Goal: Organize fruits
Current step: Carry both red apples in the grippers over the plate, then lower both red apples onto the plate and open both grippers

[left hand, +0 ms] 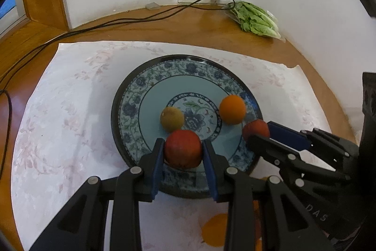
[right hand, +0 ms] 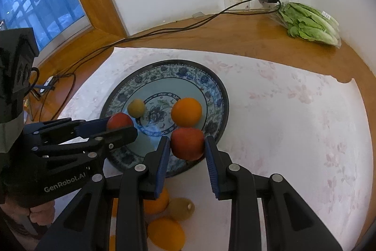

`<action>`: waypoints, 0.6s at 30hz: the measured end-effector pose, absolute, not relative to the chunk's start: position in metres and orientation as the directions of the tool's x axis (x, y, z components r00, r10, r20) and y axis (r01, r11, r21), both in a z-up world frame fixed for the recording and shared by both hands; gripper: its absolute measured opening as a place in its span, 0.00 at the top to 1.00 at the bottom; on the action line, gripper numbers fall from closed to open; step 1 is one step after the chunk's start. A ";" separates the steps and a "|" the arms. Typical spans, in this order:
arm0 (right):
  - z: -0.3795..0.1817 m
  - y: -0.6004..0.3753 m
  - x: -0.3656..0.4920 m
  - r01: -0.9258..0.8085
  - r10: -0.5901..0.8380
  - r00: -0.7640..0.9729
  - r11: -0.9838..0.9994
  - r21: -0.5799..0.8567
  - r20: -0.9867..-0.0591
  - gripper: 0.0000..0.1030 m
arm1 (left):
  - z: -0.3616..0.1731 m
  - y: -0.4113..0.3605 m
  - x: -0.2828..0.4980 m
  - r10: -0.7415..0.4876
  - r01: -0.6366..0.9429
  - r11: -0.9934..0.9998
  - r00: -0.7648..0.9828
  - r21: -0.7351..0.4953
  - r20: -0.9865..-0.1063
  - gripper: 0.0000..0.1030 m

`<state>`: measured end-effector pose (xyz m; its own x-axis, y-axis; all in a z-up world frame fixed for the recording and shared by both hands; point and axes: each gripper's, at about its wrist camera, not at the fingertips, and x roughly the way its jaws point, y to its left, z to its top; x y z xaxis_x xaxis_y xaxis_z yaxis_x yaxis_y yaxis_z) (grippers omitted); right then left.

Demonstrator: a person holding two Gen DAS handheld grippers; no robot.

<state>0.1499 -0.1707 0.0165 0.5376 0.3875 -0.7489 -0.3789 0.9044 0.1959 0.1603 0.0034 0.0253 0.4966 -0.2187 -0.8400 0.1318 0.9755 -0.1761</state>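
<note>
A blue floral plate [left hand: 131, 91] [right hand: 211, 86] lies on a white cloth. On it rest an orange [left hand: 232, 109] [right hand: 186, 111] and a yellow-green fruit [left hand: 172, 118] [right hand: 136, 108]. My left gripper [left hand: 183, 145] [right hand: 121, 125] is shut on a red fruit [left hand: 183, 152] [right hand: 118, 120] over the plate's near-left part. Over the near-right rim, my right gripper [right hand: 187, 140] [left hand: 259, 132] is shut on a second red fruit [right hand: 187, 145] [left hand: 255, 127]. Whether either red fruit touches the plate I cannot tell.
Loose oranges [right hand: 164, 232] [left hand: 216, 229] and a brown kiwi [right hand: 181, 208] lie on the cloth [right hand: 293, 133] below the grippers. Bagged lettuce [left hand: 256, 18] [right hand: 310, 24] sits at the back right by the wall. A charger cable [left hand: 141, 18] runs across the wooden top.
</note>
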 end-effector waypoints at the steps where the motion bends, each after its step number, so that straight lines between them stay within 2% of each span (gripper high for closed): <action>1: 0.015 -0.171 0.151 -0.379 0.386 0.538 0.905 0.194 -0.749 0.70 | 0.024 0.003 0.162 -0.218 0.132 0.976 0.496 -0.176 -0.840 0.68; 18: 0.009 -0.165 0.165 -0.377 0.380 0.560 0.908 0.182 -0.737 0.69 | 0.016 0.005 0.181 -0.204 0.131 0.979 0.516 -0.159 -0.832 0.68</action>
<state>0.1648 -0.1655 0.0090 0.5597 0.3797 -0.7365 -0.3773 0.9081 0.1815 0.1810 0.0046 0.0162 0.5164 -0.2039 -0.8317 0.1309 0.9786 -0.1586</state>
